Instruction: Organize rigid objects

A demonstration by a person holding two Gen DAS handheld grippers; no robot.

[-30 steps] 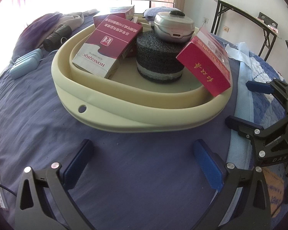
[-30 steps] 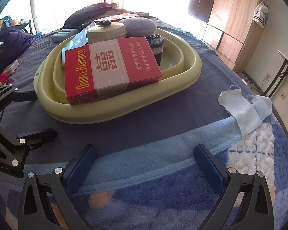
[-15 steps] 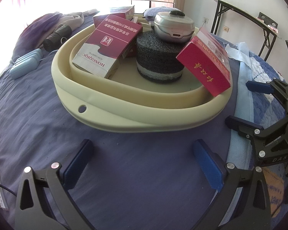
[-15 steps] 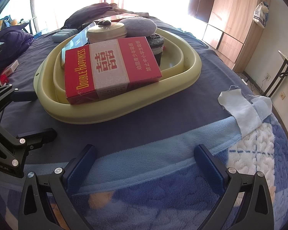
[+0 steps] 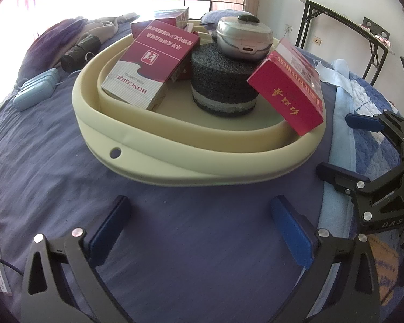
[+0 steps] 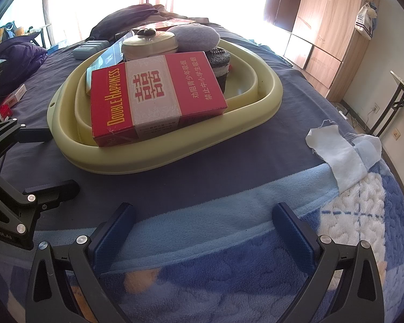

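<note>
A pale yellow basin [image 5: 153, 158] [image 6: 266, 86] sits on the bed. In it lie a red Double Happiness carton [image 5: 291, 91] [image 6: 159, 94] leaning on the rim, a red and white Hongqiqu carton [image 5: 150, 62], a dark foam cylinder [image 5: 223, 86] and a silver case [image 5: 242, 37] on top of it. My left gripper [image 5: 202, 215] is open and empty, short of the basin's near rim. My right gripper [image 6: 204, 223] is open and empty over the blue blanket, also short of the basin.
A light blue case [image 5: 35, 91] and a black roll [image 5: 78, 51] lie on the purple sheet left of the basin. A white cloth [image 6: 334, 148] lies on the blanket at the right. A wooden wardrobe [image 6: 326, 27] and a folding table [image 5: 344, 24] stand beyond the bed.
</note>
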